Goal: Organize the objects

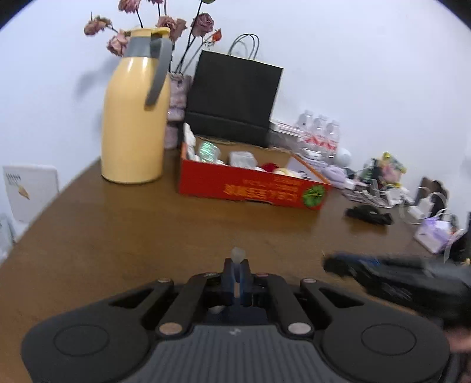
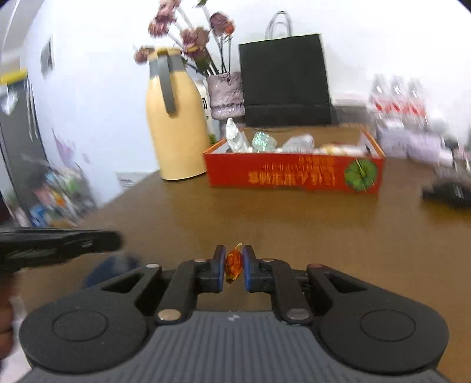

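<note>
The left gripper [image 1: 237, 266] is closed, its two blue-padded fingers pressed together on a small pale translucent wrapped piece [image 1: 238, 254] that pokes up above the fingertips. The right gripper [image 2: 234, 263] is closed on a small orange-red foil-wrapped sweet [image 2: 234, 263], which sits pinched between its blue pads. Both grippers hang over a brown wooden table [image 1: 123, 229], each pointing slightly downward. In the left wrist view the right gripper appears as a dark blur at the right edge; in the right wrist view the left gripper is a dark blur at the left edge.

Further back on the table stands an open red cardboard box [image 2: 294, 173] holding several wrapped items in clear, silver and green packaging. Its front side carries orange-yellow characters, printed upside down and too blurred to read, beside a round green emblem [image 2: 361, 174]. Just left of the box stands a tall yellow thermos jug [image 1: 135, 117] with a grey handle. Behind it, a pale purple vase [image 2: 226, 95] holds dried pink roses [image 1: 203, 23]. A black paper bag [image 1: 235, 97] with handles stands upright behind the box. To the right stand water bottles with red labels [image 1: 319, 132], the writing unreadable.
</note>
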Demonstrator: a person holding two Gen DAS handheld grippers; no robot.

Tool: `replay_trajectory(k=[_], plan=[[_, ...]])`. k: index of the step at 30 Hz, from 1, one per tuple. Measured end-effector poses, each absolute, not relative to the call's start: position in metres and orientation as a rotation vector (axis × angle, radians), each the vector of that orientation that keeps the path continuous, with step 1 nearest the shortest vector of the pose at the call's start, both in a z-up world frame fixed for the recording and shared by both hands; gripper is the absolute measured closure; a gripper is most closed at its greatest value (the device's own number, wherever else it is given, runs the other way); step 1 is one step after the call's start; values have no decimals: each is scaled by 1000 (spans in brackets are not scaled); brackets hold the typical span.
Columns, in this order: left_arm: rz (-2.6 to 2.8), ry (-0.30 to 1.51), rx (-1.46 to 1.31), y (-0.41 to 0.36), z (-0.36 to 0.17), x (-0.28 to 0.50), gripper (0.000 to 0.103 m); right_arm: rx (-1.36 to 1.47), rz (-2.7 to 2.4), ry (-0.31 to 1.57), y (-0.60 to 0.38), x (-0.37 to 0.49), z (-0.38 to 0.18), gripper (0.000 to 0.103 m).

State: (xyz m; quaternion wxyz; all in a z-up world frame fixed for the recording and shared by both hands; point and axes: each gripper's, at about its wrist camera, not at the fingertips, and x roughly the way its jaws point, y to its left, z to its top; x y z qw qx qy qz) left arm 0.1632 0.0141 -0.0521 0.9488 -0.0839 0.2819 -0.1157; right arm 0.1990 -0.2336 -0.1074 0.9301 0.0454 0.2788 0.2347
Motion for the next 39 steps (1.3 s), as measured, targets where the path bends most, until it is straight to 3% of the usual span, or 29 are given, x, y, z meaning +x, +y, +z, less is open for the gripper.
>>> replay_trajectory(k=[3, 7, 12, 15, 16, 19, 20, 21, 22, 23, 24, 25, 27, 30, 33, 36, 39], plan=[[-321, 549, -184, 8, -39, 164, 101, 158, 491, 611, -254, 187, -100, 90], [-353, 455, -13, -14, -21, 220, 101, 110, 446, 506, -260, 217, -71, 90], [-367, 547, -48, -14, 7, 353, 101, 266, 476, 493, -266, 351, -37, 90], [-250, 574, 39, -24, 9, 431, 100, 212, 399, 541, -253, 439, -35, 90], [-210, 628, 46, -26, 5, 459, 97, 179, 372, 567, -247, 462, -38, 90], [-225, 743, 12, -25, -8, 508, 59, 173, 353, 682, -235, 523, -52, 85], [-224, 749, -4, -23, -10, 516, 41, 160, 322, 702, -233, 538, -56, 81], [-203, 739, -26, -18, -11, 519, 33, 133, 285, 696, -232, 543, -57, 69], [-161, 732, -64, -13, -10, 516, 32, 118, 249, 677, -232, 541, -56, 60], [-121, 726, -112, -8, -9, 506, 31, 116, 231, 649, -233, 535, -53, 37], [-125, 711, -140, -6, -8, 492, 29, 116, 241, 606, -235, 519, -49, 22], [-161, 689, -146, -6, -5, 477, 28, 119, 265, 546, -238, 498, -45, 20], [-226, 633, -142, -6, 4, 441, 14, 139, 293, 460, -245, 452, -40, 18], [-334, 539, -134, 0, 18, 370, 11, 223, 334, 393, -261, 381, -42, 3], [-413, 430, -227, 23, 19, 286, 0, 292, 344, 378, -274, 313, -51, 0], [-374, 396, -212, 37, 6, 219, 0, 274, 358, 409, -274, 263, -66, 0], [-253, 527, -203, 47, -16, 183, 0, 177, 304, 474, -266, 224, -83, 0]])
